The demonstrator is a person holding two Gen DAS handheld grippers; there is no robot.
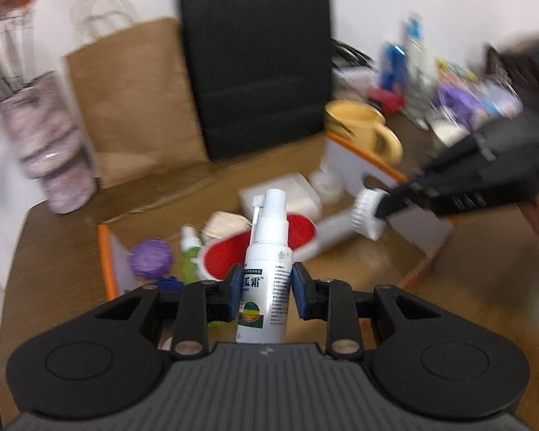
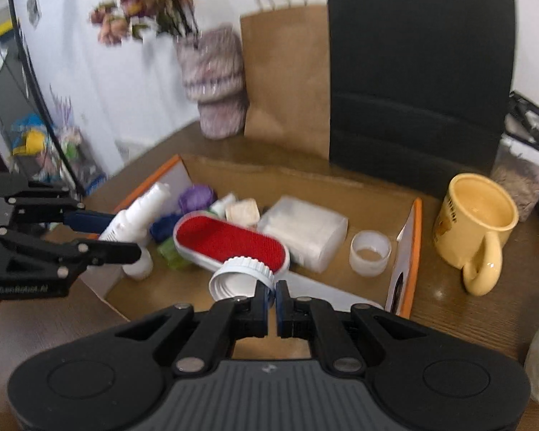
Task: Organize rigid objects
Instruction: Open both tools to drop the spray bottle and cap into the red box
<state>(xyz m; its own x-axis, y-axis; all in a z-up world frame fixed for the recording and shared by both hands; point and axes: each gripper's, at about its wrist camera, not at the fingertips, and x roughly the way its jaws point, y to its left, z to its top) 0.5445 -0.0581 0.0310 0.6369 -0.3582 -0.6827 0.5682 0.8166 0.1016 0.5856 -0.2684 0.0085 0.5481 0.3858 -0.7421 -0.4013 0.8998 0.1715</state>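
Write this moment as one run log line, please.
left tool: shut on spray bottle | right tool: shut on white ribbed cap | both over cardboard box

From your right wrist view, the open box point(image 2: 269, 183) sits on the table point(image 2: 467, 319) at centre. Inside it, the lint brush point(image 2: 230, 240) lies beside the plastic case point(image 2: 305, 230) at its 3 o'clock. The mug point(image 2: 474, 222) stands outside, at 3 o'clock of the box. Two paper bags point(image 2: 413, 72) stand behind at 12 o'clock.
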